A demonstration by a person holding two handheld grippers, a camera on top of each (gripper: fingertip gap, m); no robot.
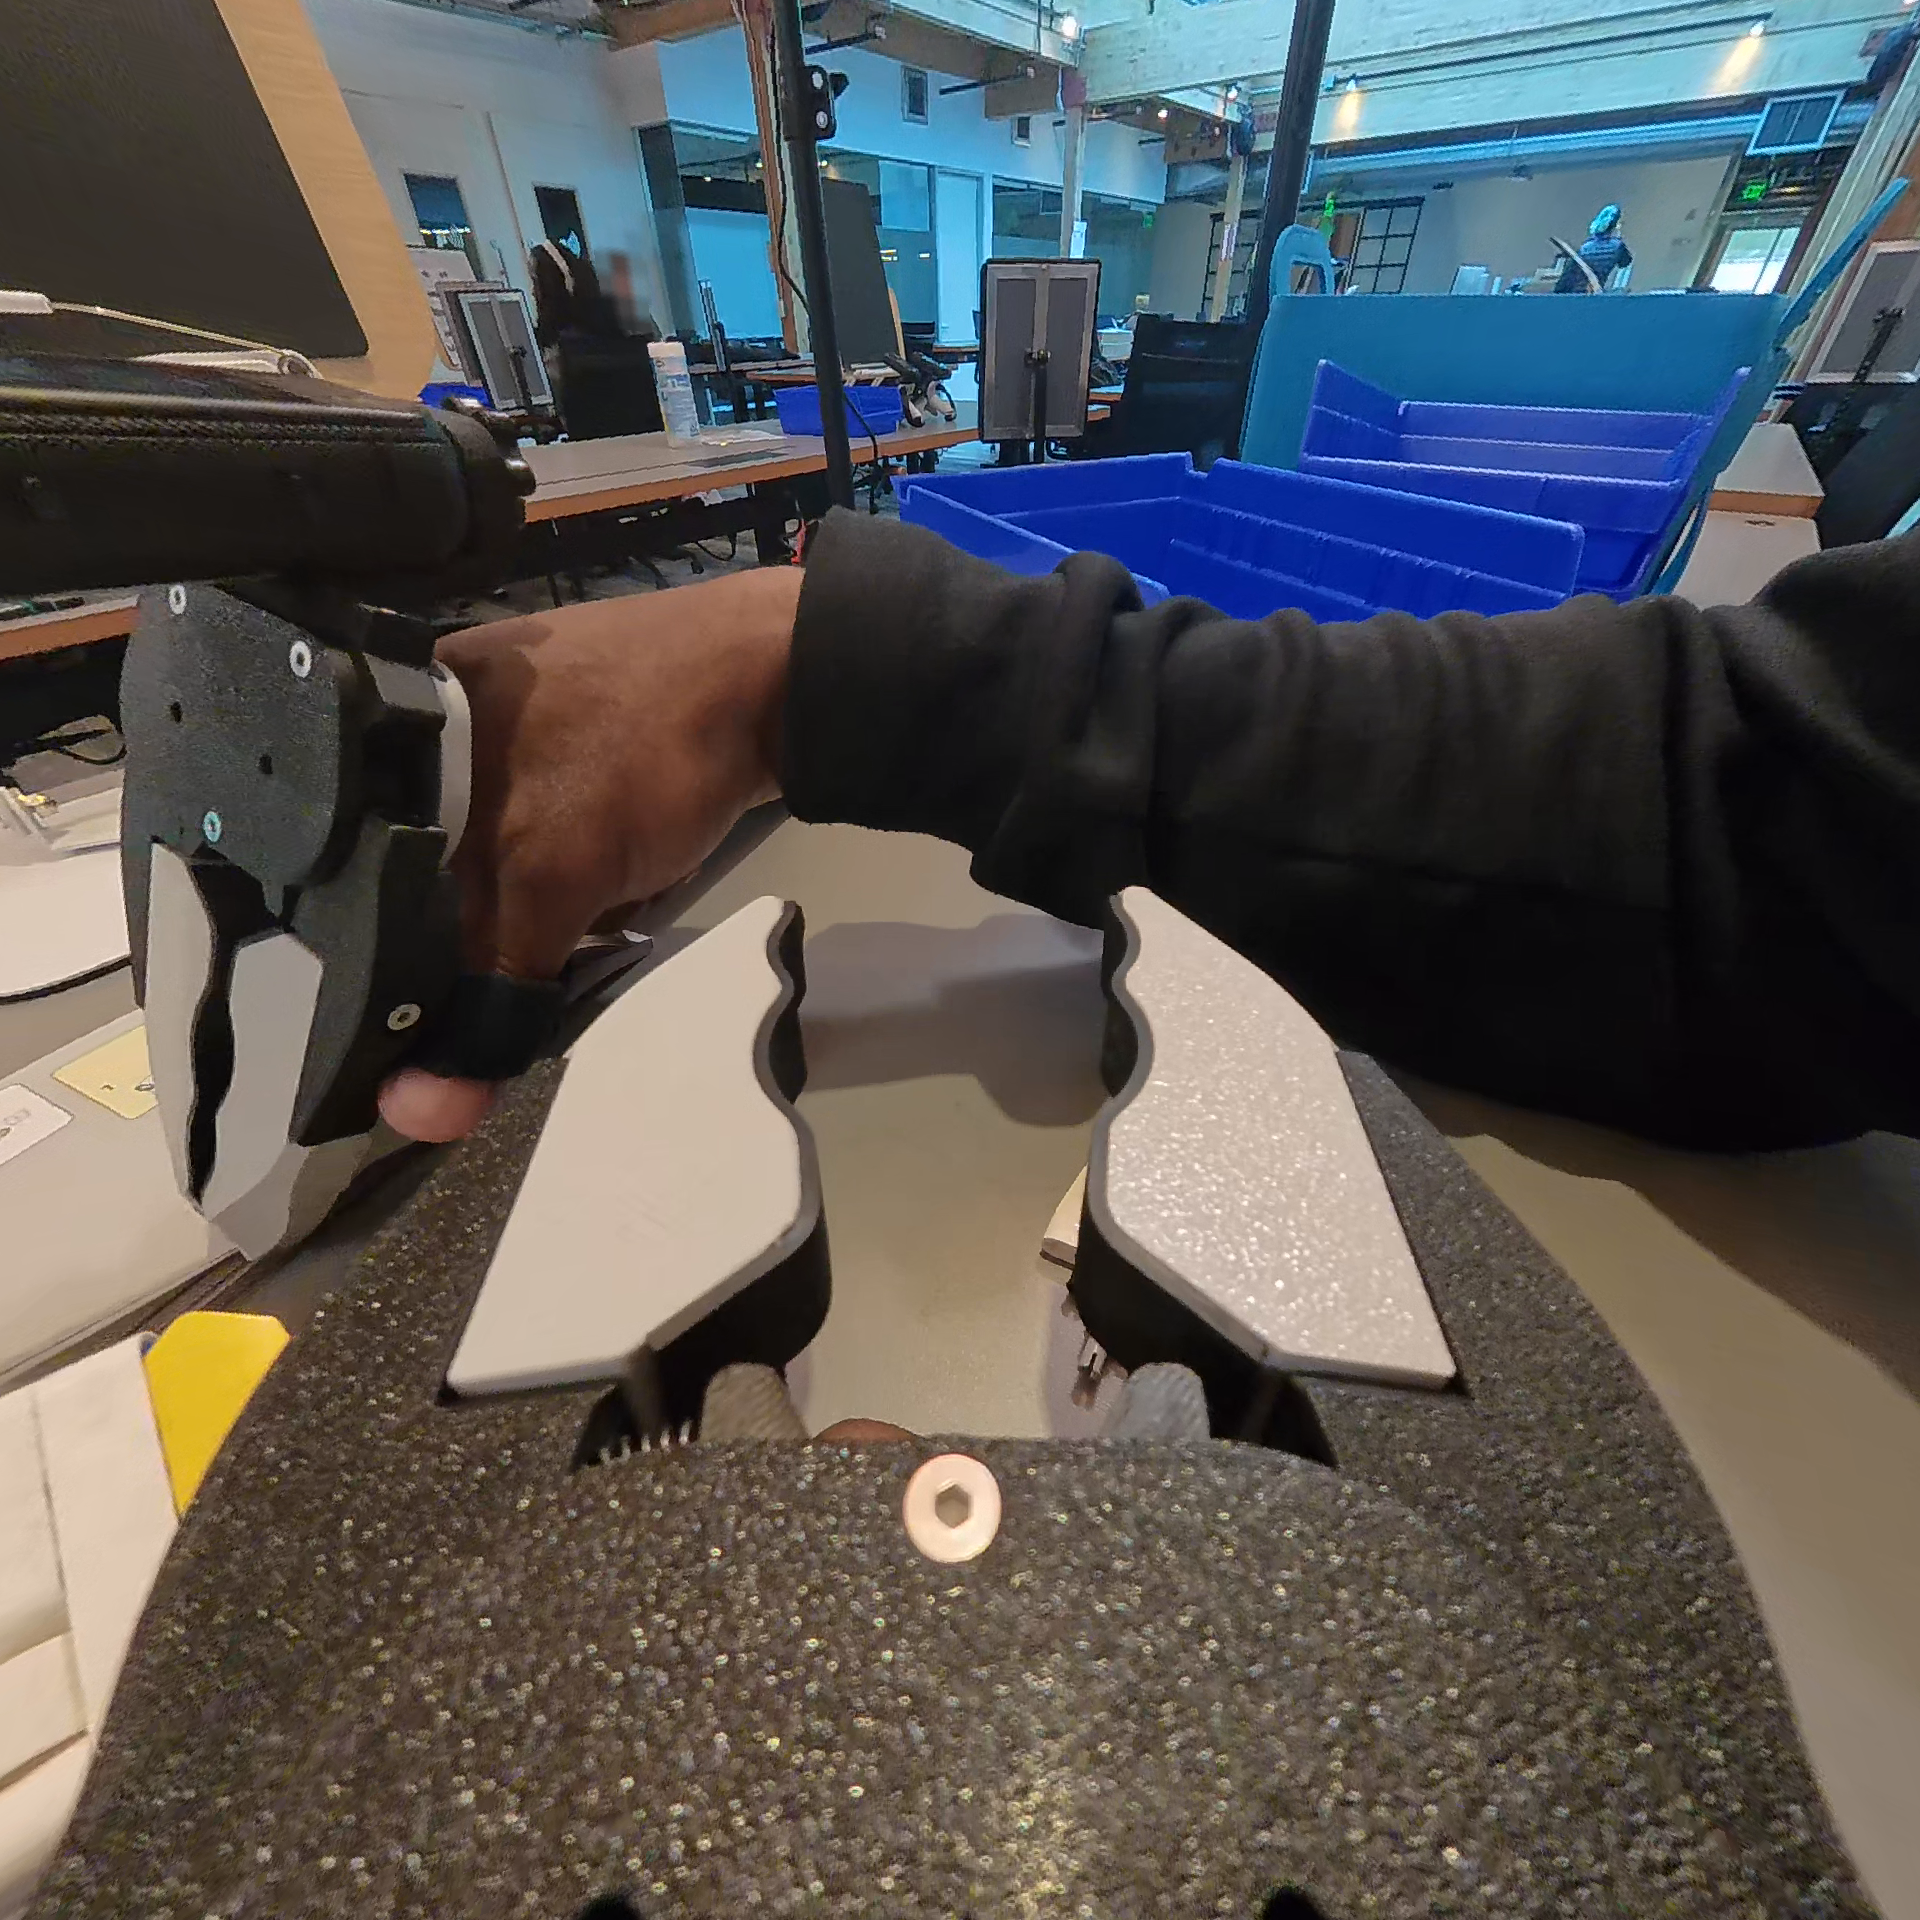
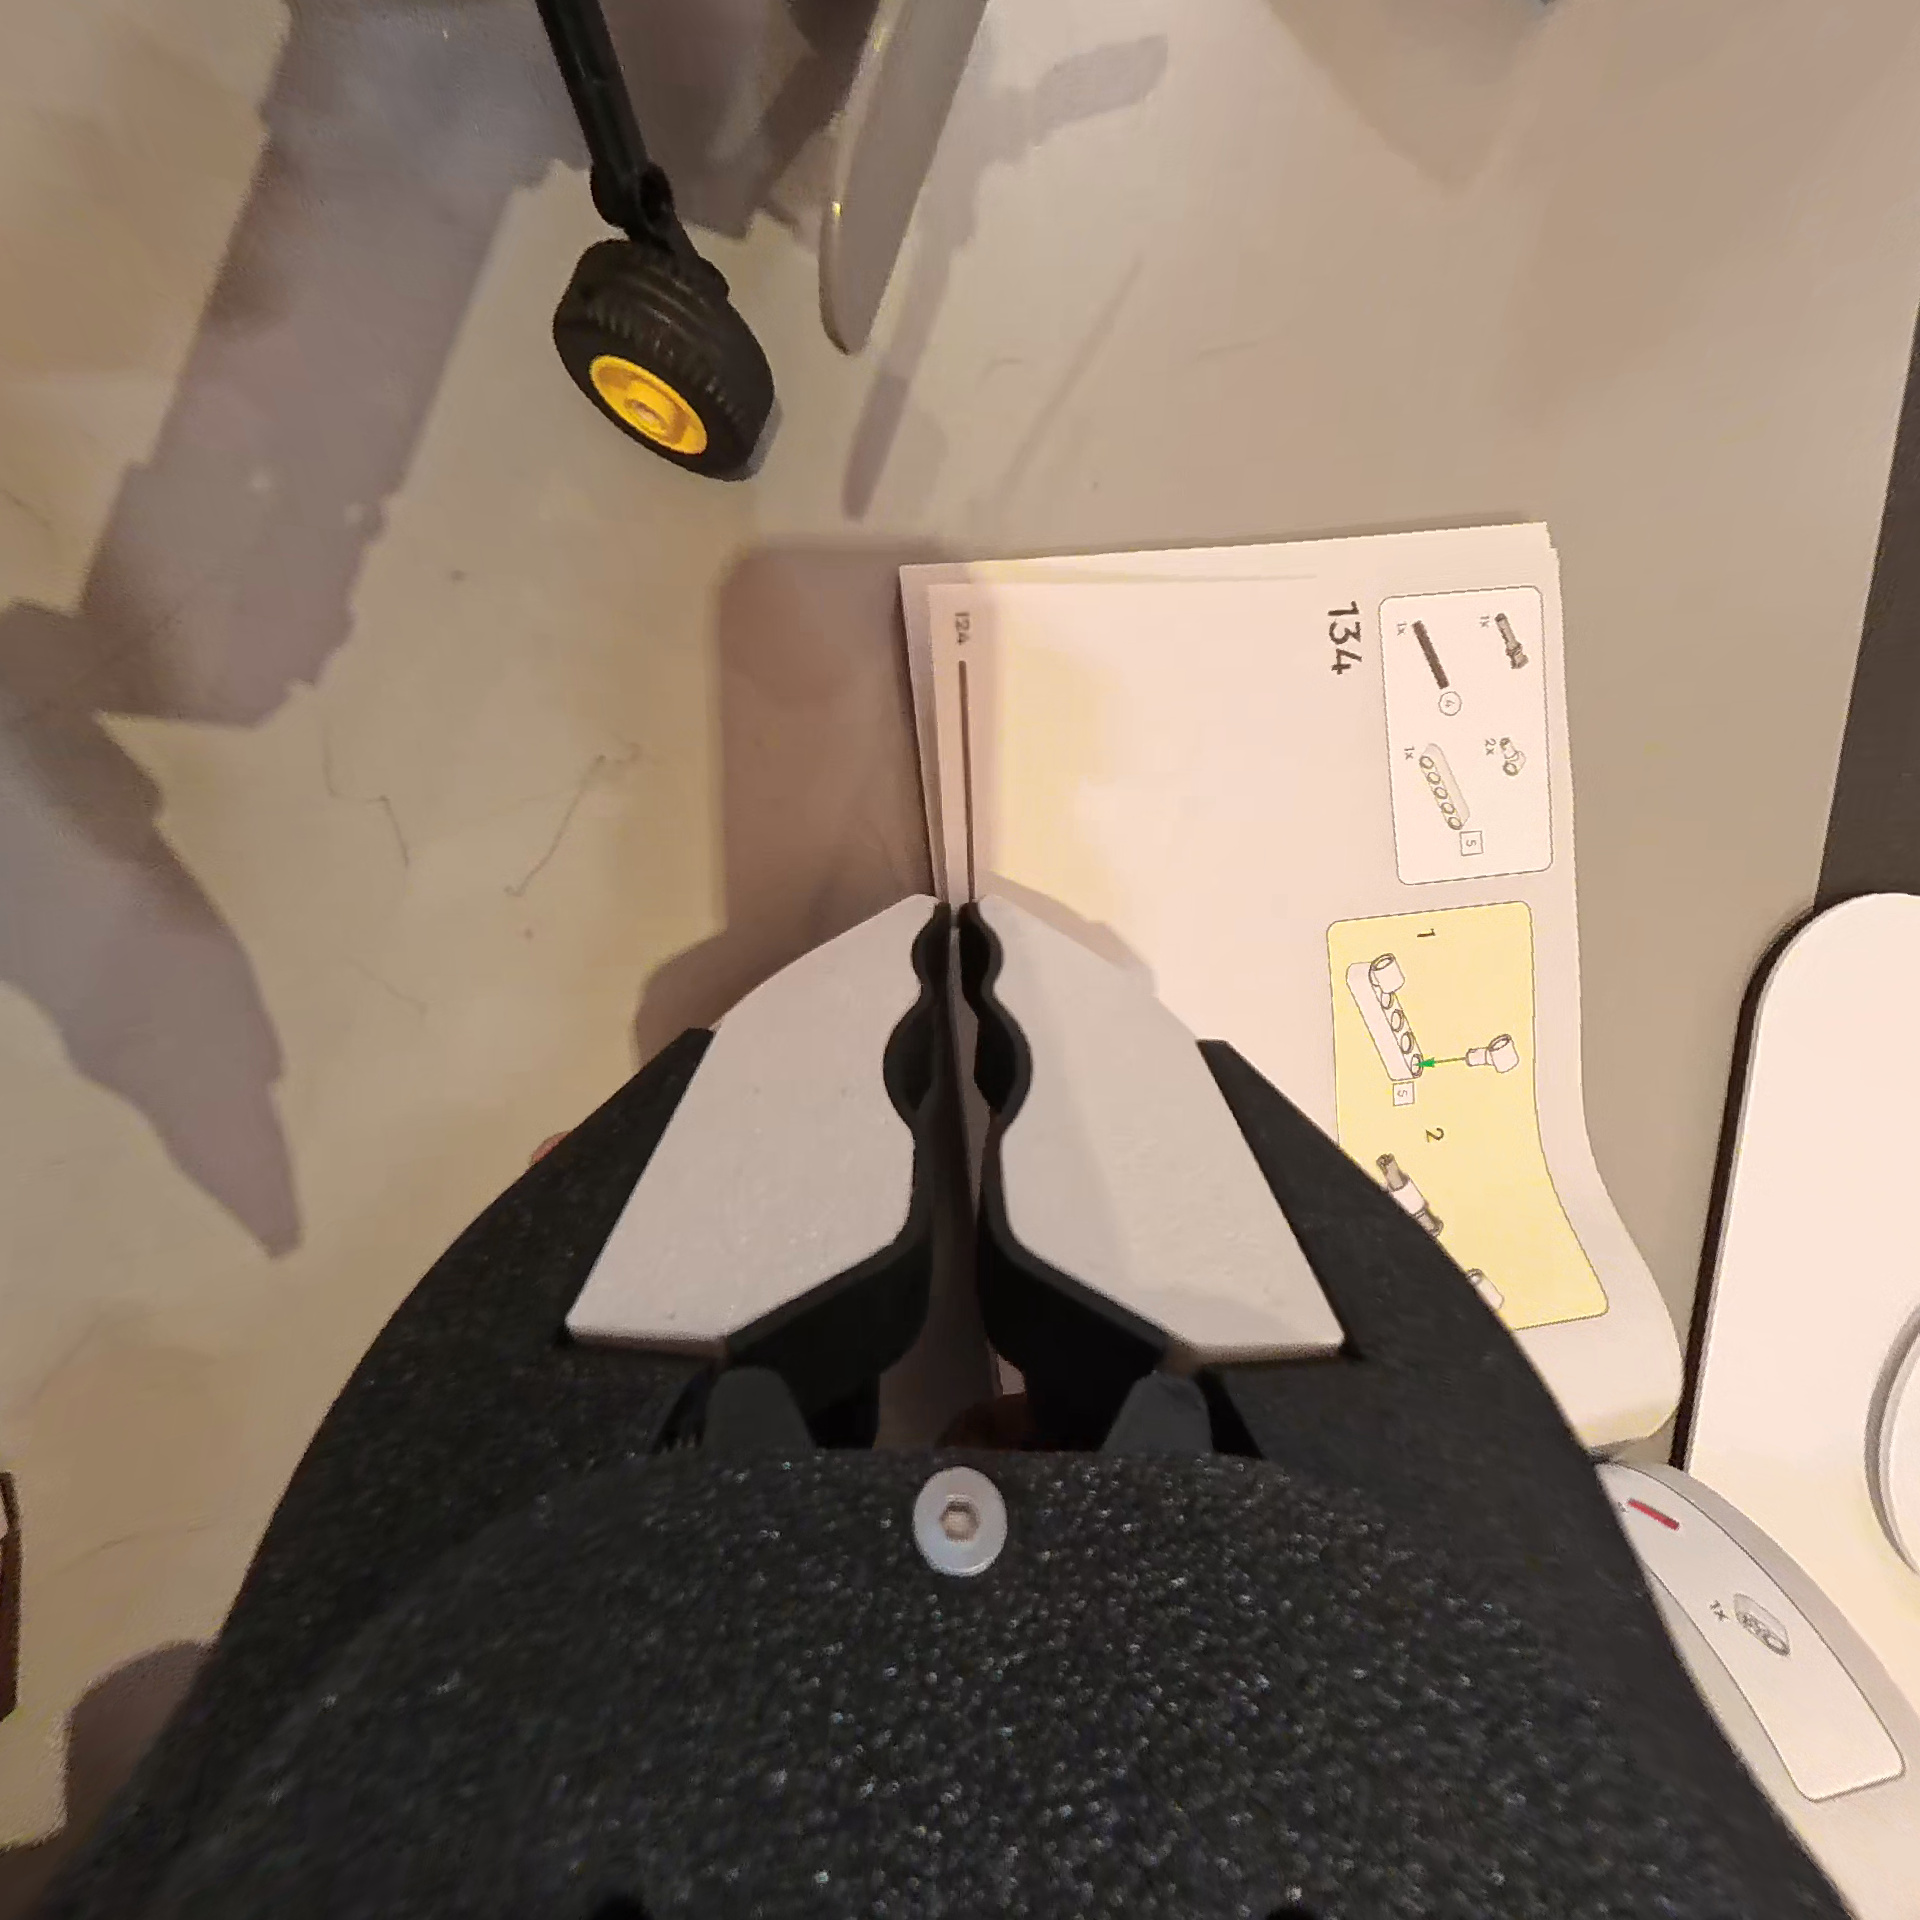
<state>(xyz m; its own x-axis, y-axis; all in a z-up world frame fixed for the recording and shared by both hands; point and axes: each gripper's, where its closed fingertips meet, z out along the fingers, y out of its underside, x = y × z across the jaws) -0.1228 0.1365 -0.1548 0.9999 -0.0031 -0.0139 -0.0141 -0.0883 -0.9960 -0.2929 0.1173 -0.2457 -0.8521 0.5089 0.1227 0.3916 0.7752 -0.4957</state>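
My right gripper (image 2: pixel 954 912) points down at the grey table and is shut on the left edge of a page of an open instruction booklet (image 2: pixel 1195 779). The thin sheet shows edge-on between the two pads. The right gripper also shows at the left of the left wrist view (image 1: pixel 208 1174), held by a hand (image 1: pixel 623 779), with its fingers together. My left gripper (image 1: pixel 951 925) is open with nothing between its fingers and hovers low over the bare table (image 1: pixel 935 1195). A black sleeve (image 1: pixel 1351 779) crosses just beyond its tips.
A black toy wheel with a yellow hub (image 2: pixel 665 364) on a black beam (image 2: pixel 603 94) lies on the table beyond the booklet. A white tray (image 2: pixel 1818 1143) sits to the right. Blue bins (image 1: pixel 1299 540) stand behind the sleeve. A yellow piece (image 1: pixel 208 1382) lies at the lower left.
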